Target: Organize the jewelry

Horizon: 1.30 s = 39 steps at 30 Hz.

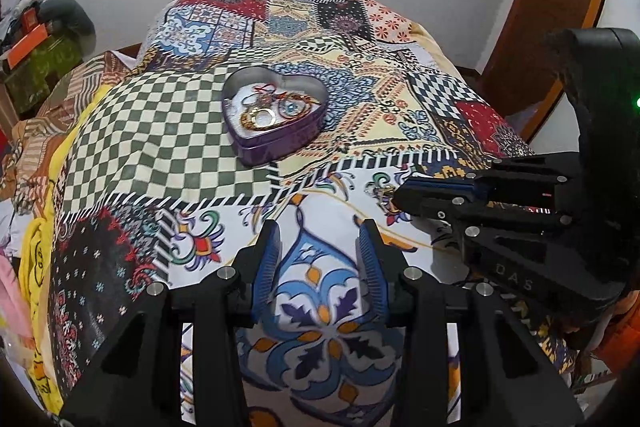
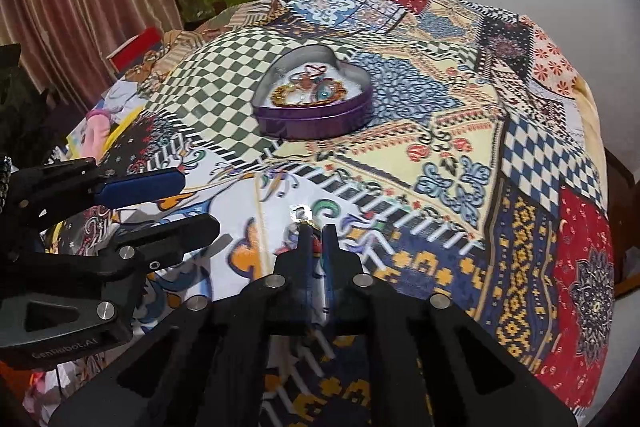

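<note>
Our right tool has its tips pinched together on a small shiny ring lying on the patchwork blanket. Our left tool has its tips apart and holds nothing. We think we should lift the ring slowly and straight up so it does not slip out. The purple heart tin sits farther ahead, well apart from us, with other jewelry inside. There is open blanket between us and the tin. We must clear its rim.
</note>
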Available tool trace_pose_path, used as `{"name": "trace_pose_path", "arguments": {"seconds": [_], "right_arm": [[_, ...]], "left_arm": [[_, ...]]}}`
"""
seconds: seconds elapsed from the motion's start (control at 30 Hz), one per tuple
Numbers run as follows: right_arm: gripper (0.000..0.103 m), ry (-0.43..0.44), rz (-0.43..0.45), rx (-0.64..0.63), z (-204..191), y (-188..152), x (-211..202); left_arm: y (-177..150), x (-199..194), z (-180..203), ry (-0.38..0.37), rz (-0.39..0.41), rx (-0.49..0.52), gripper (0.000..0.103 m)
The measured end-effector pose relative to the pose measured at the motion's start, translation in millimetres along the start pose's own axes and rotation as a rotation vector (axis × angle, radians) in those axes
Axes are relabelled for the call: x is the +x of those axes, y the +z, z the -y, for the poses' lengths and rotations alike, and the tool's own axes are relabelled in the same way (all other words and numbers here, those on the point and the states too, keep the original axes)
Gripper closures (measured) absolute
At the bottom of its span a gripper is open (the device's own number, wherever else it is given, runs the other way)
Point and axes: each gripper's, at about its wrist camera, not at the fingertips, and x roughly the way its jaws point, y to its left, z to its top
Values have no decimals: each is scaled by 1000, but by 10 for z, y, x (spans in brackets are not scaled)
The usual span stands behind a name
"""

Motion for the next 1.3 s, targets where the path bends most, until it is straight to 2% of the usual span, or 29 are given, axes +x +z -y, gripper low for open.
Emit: {"name": "trace_pose_path", "arguments": {"seconds": [0.13,0.2,0.27,0.4,0.43,0.5,0.53,0.57,0.77,0.93,1.0,1.23,1.27,1.3], "right_arm": [[99,-12,23,29,143,-27,-61],[99,-14,34,46,224,-37,-101],[99,-8,41,58,289,-39,-134],[97,64,4,75,329,-17,-135],[95,91,-9,73,310,-6,-122],[83,102,-8,58,247,12,-102],[73,93,3,44,204,26,-99],[69,84,10,31,165,35,-91],[69,95,-37,-29,-6,118,70],[70,31,-40,-112,-121,78,108],[87,18,-40,-136,-147,68,114],[89,-23,-21,-116,-96,84,60],[97,-26,-19,-107,-70,89,44],[98,-26,-11,-94,-37,94,14]], "left_arm": [[57,67,102,-11,-4,24,64],[82,119,168,-18,-13,43,72],[95,157,211,-12,-16,56,72],[101,174,217,5,-10,49,72],[97,159,196,13,-6,42,72],[80,116,148,36,3,38,72],[69,93,121,47,6,39,72],[54,67,90,59,9,41,72],[-54,-22,-129,92,4,28,72],[-83,-11,-196,83,4,6,72],[-80,0,-179,77,7,7,72],[-47,7,-52,48,13,33,72],[-36,8,-34,43,14,36,72],[-21,10,-14,36,15,38,72]]}}
